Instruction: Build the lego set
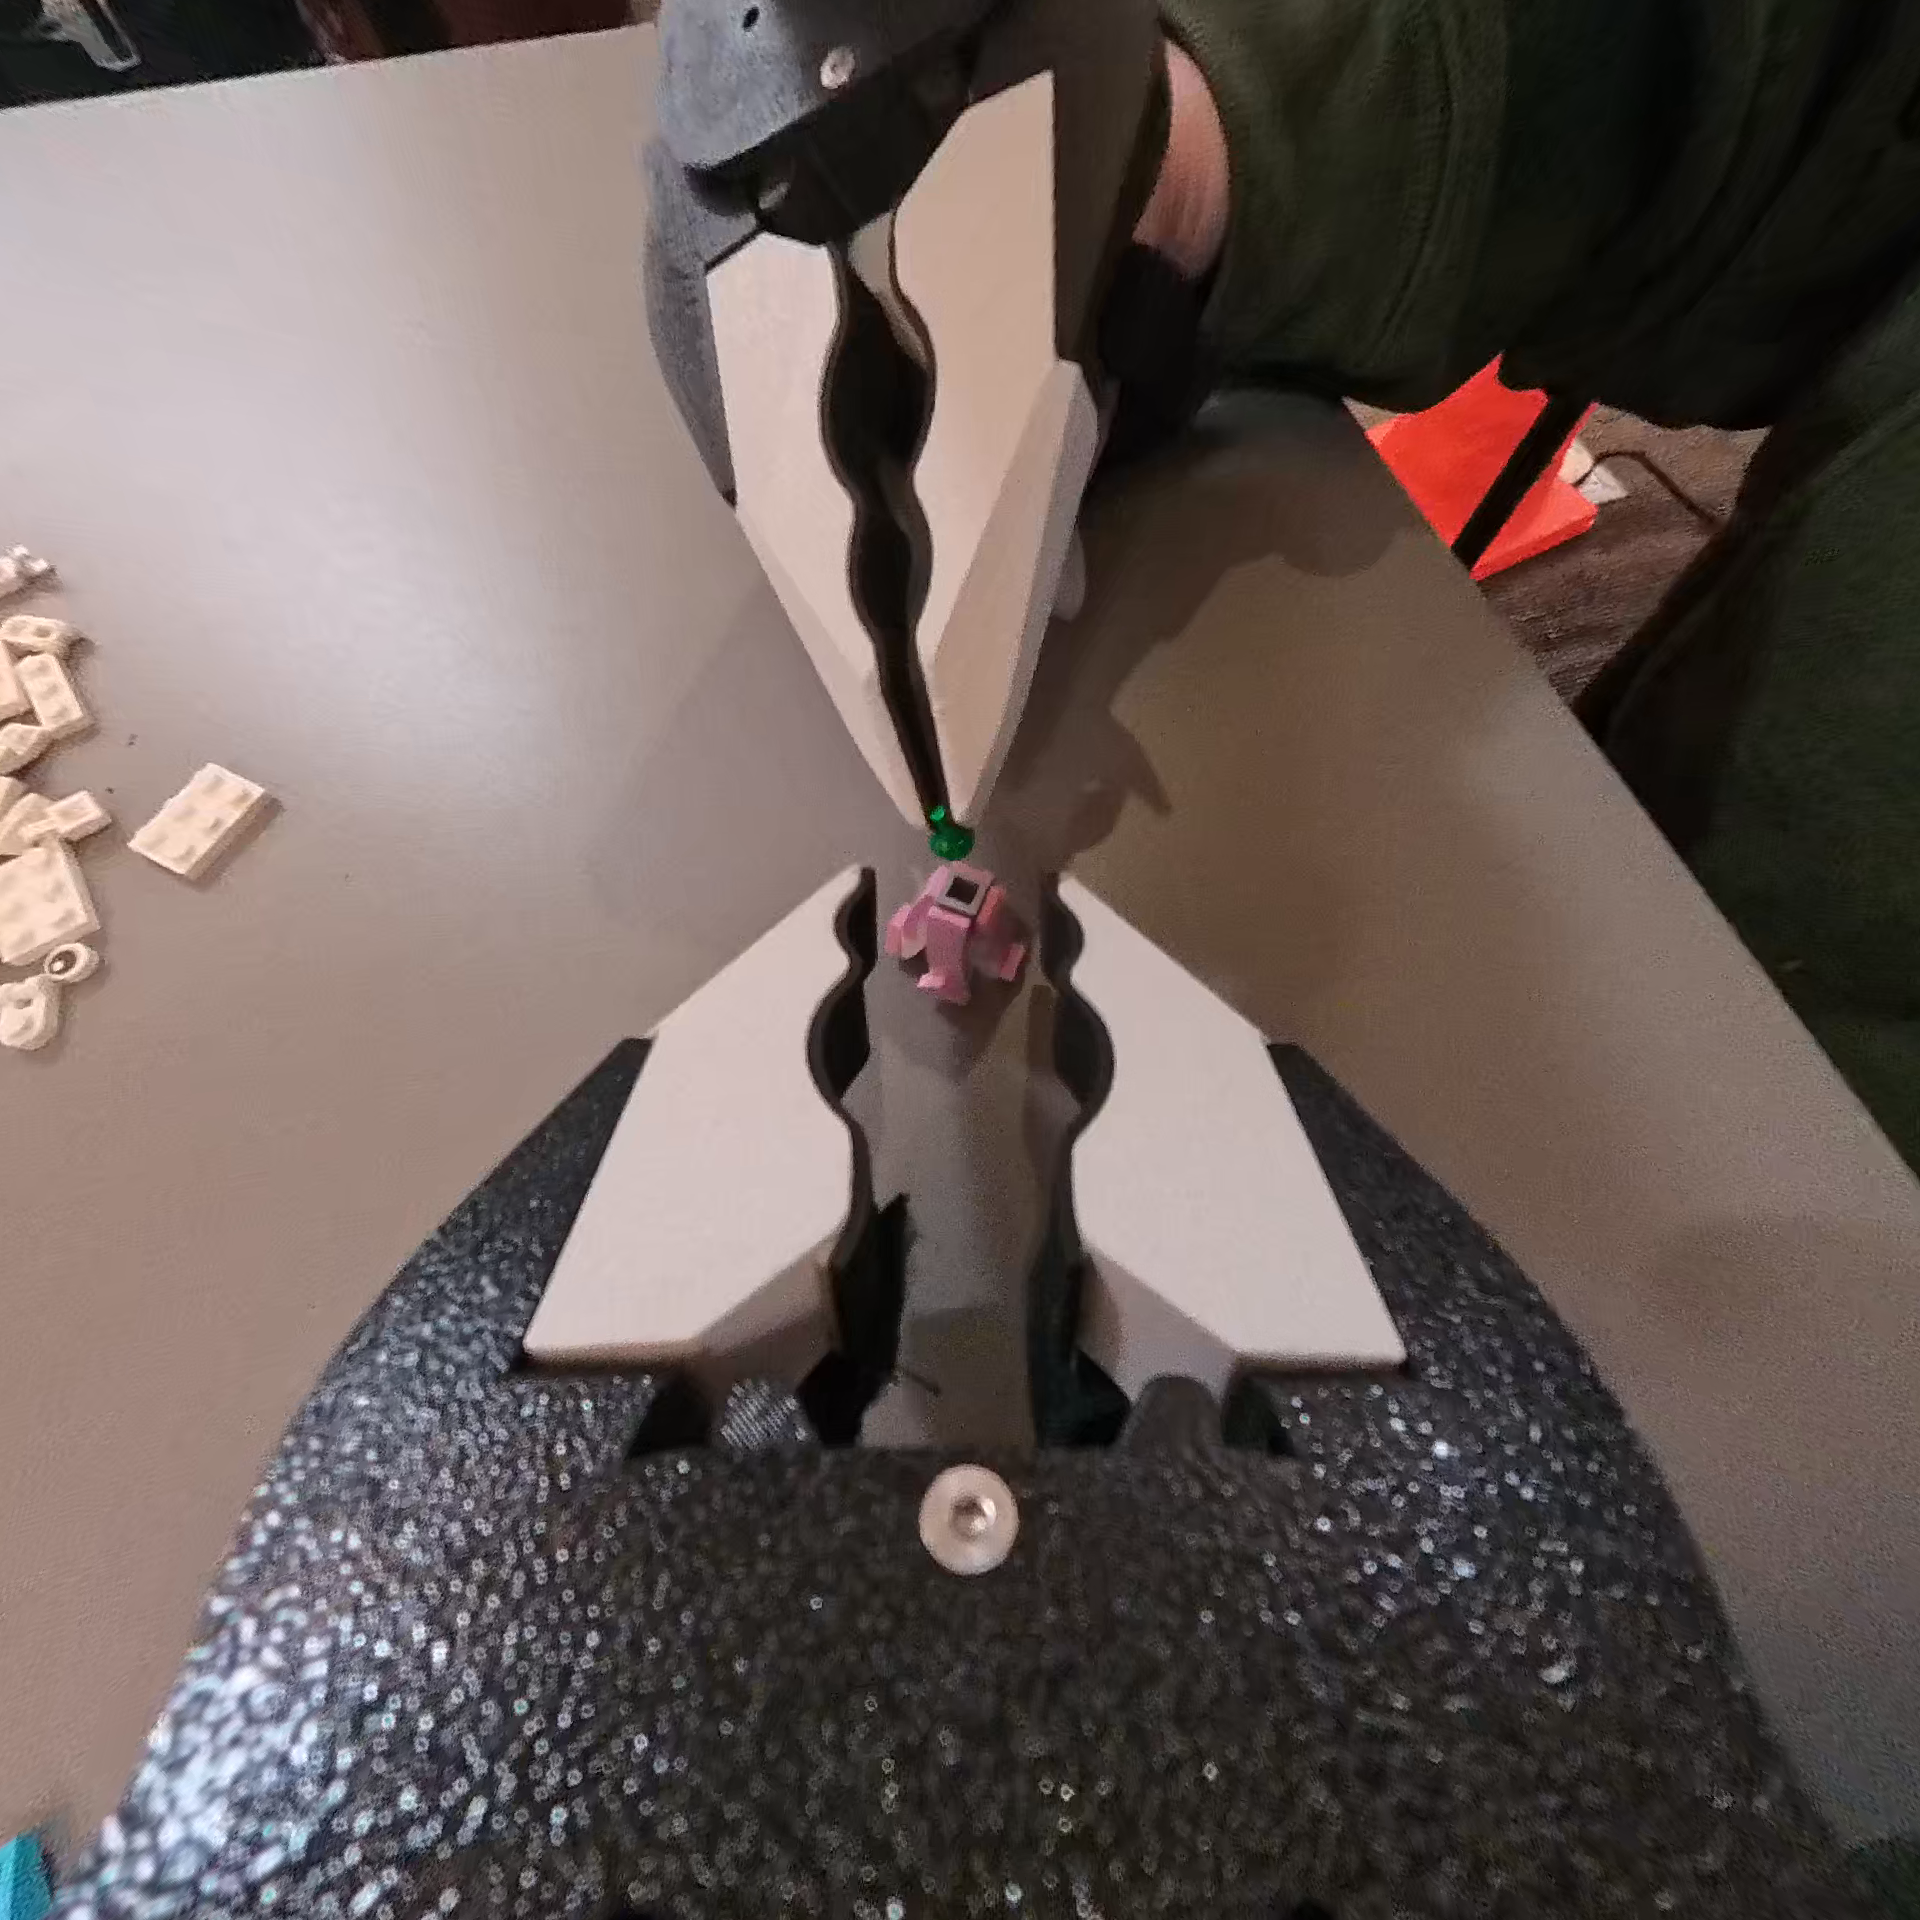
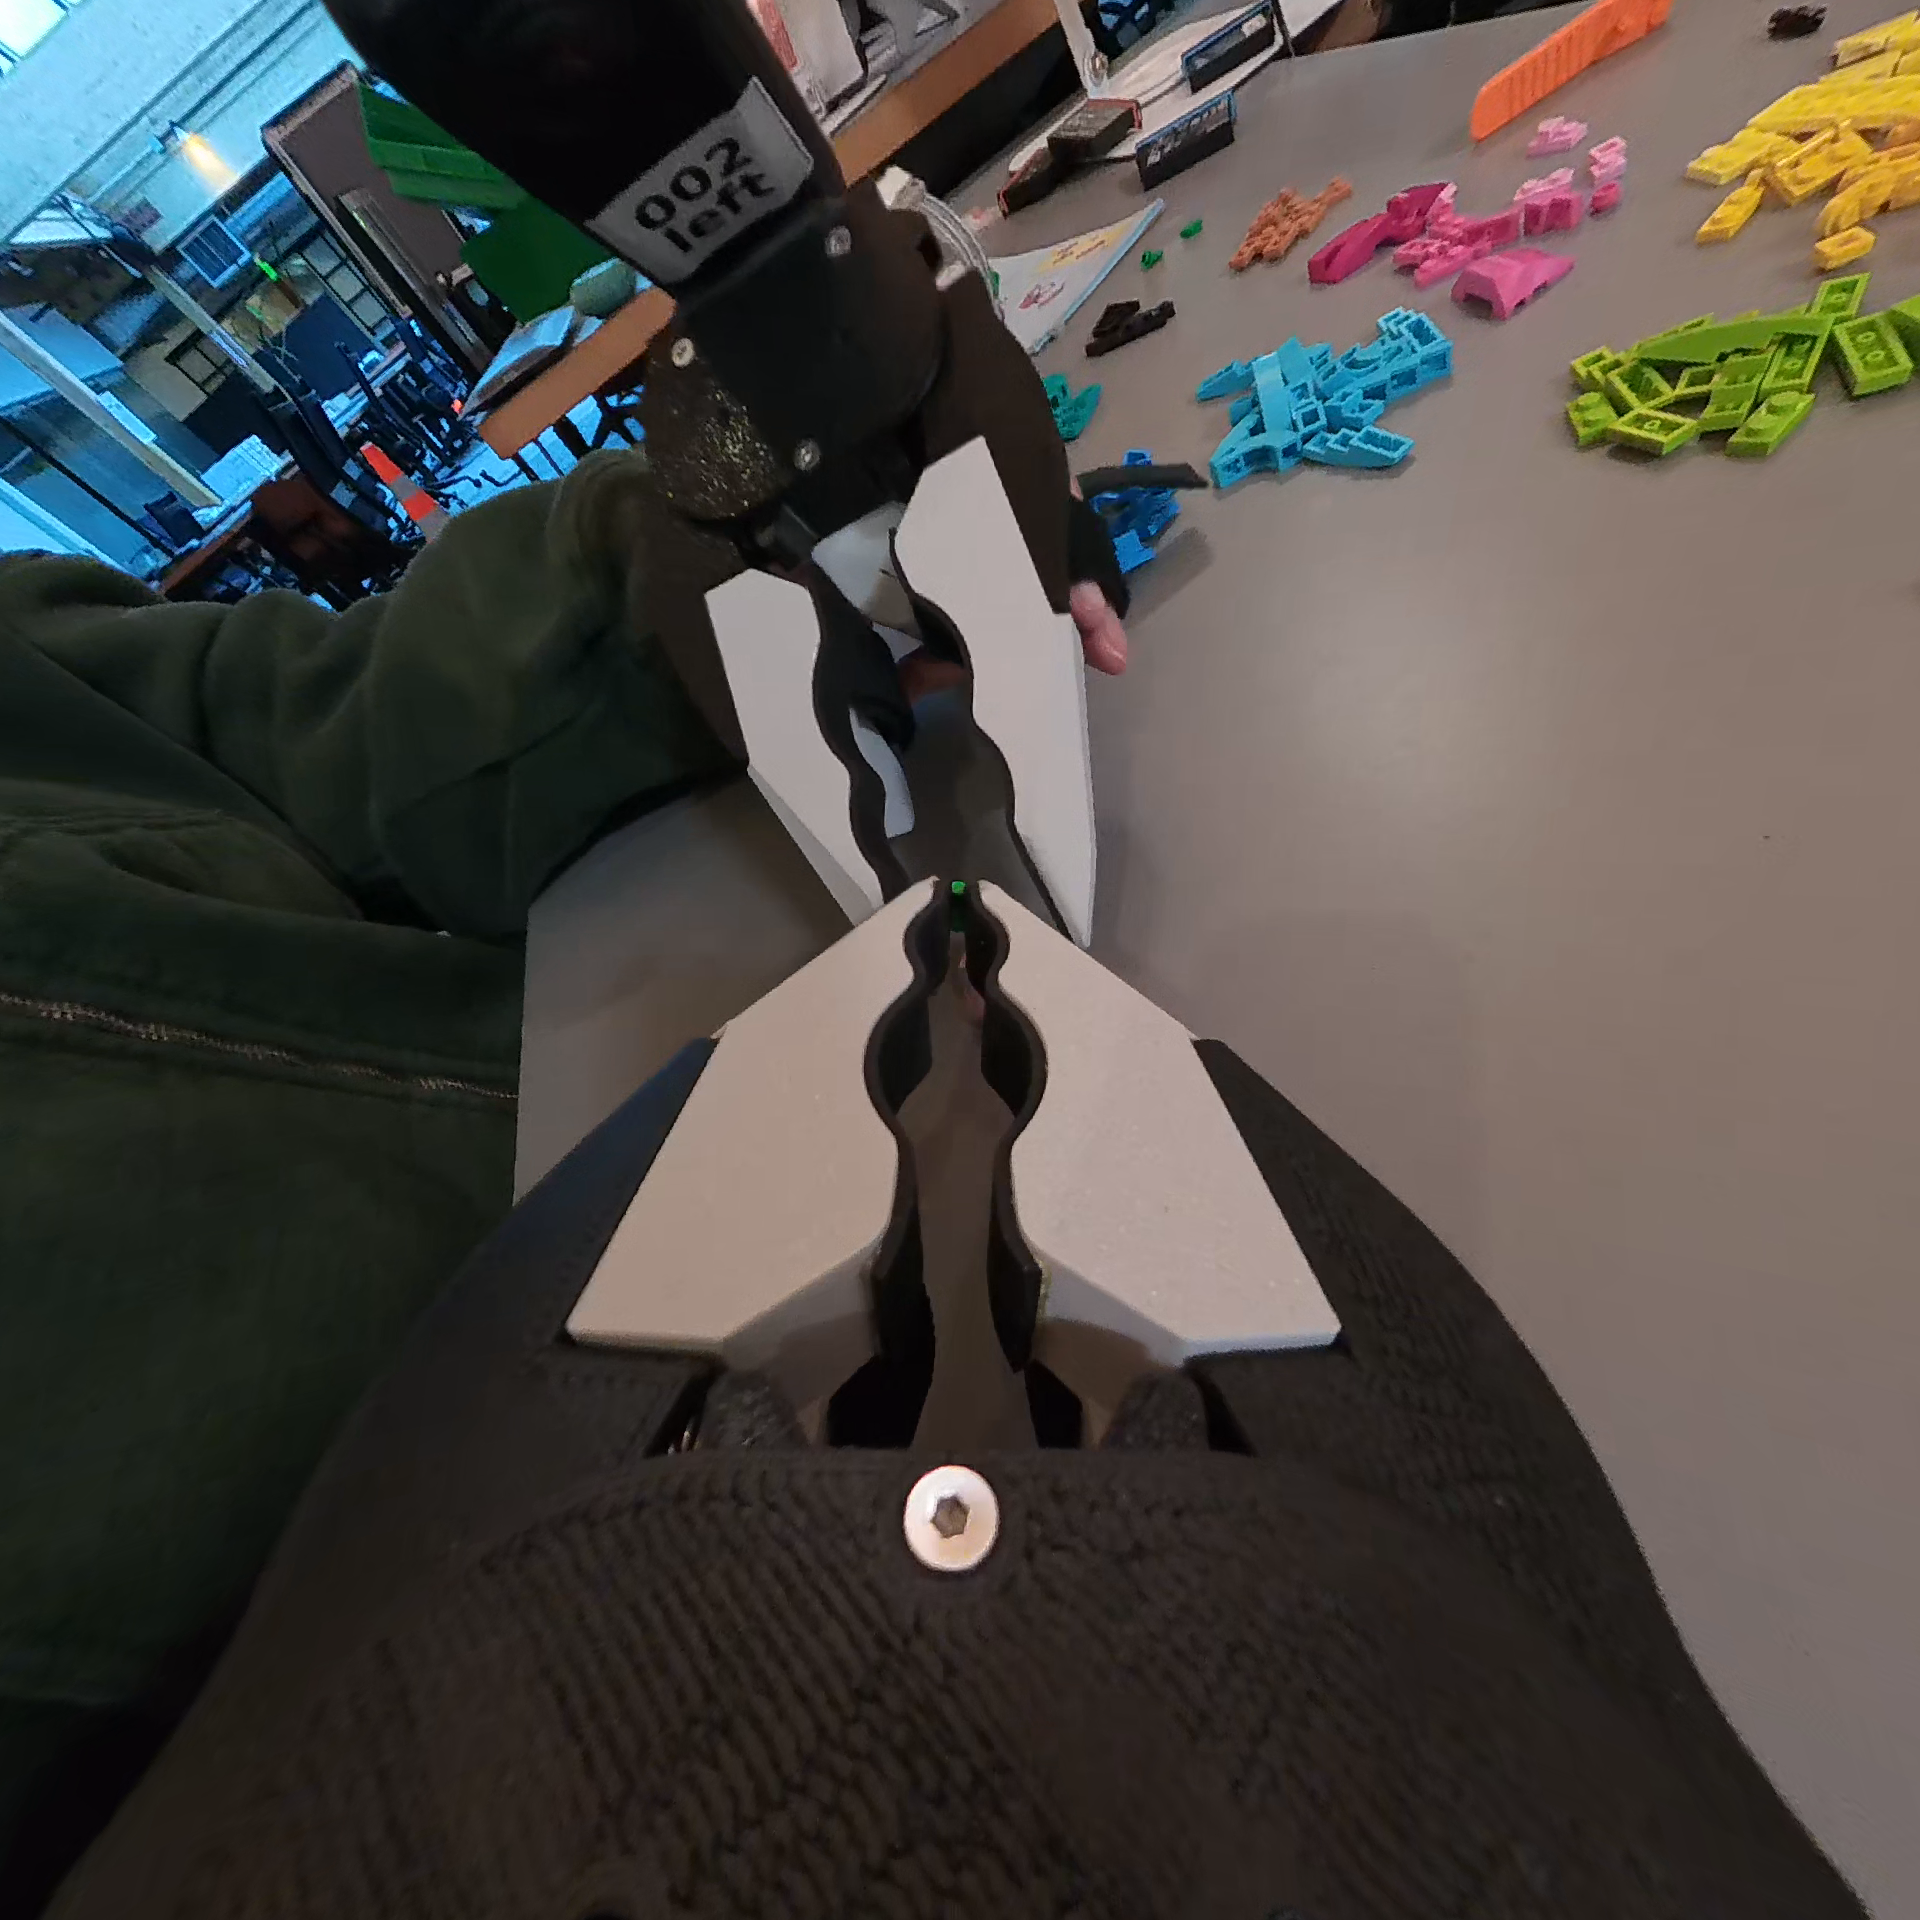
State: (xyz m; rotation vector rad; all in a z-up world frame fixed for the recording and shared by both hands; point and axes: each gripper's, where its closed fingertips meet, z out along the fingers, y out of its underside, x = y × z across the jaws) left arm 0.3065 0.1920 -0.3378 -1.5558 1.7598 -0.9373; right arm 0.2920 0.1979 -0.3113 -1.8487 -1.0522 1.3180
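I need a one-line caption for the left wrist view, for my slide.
Right gripper brings a small green piece down toward the pink lego piece lying between the open left gripper fingers.

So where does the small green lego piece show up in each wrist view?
Left wrist view: the green piece is at centre, pinched at the tips of the right gripper, just above the pink build.
Right wrist view: only a green speck between its own fingertips.
Shared landmark: the grey table.
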